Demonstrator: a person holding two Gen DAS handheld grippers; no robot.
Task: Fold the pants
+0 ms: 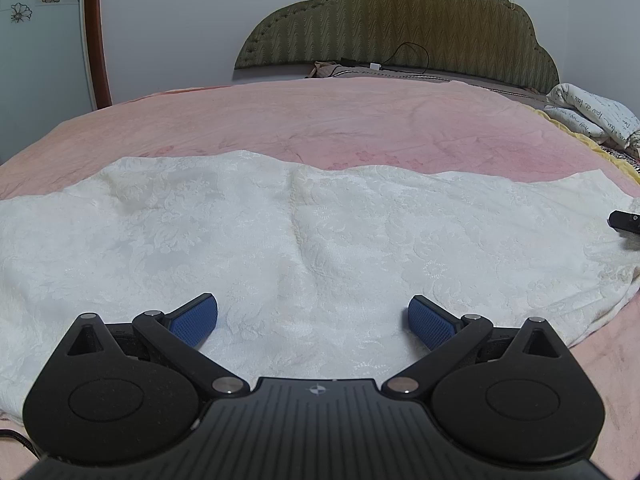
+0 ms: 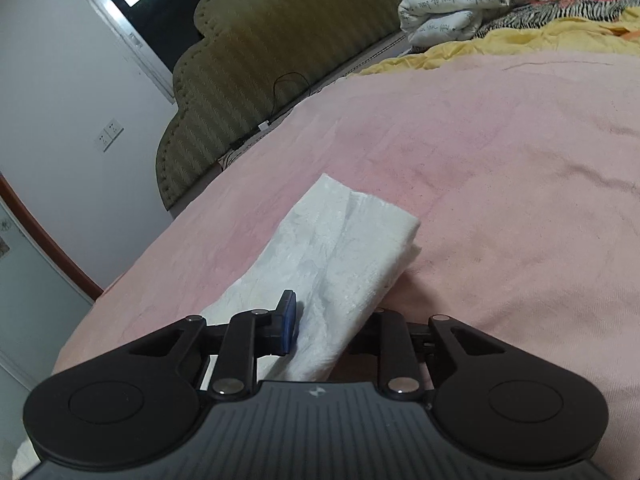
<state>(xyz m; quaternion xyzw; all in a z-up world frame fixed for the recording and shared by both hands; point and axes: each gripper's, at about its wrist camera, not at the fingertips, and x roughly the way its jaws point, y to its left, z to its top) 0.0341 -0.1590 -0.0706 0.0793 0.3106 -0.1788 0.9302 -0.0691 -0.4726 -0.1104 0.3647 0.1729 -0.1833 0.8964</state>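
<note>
White patterned pants (image 1: 280,232) lie spread flat across the pink bedcover (image 1: 320,120). My left gripper (image 1: 313,320) is open and empty, hovering just above the near edge of the pants. My right gripper (image 2: 320,320) is shut on an end of the pants (image 2: 340,248), which runs between the jaws; the left blue pad (image 2: 289,322) shows, the right finger is hidden under the cloth. Part of the right gripper (image 1: 626,222) shows at the right edge of the left wrist view.
An olive padded headboard (image 1: 400,20) stands at the far end of the bed. A rolled white quilt (image 2: 452,0) and yellow bedding (image 2: 520,40) lie at the far right. A cable (image 1: 404,60) runs along the headboard.
</note>
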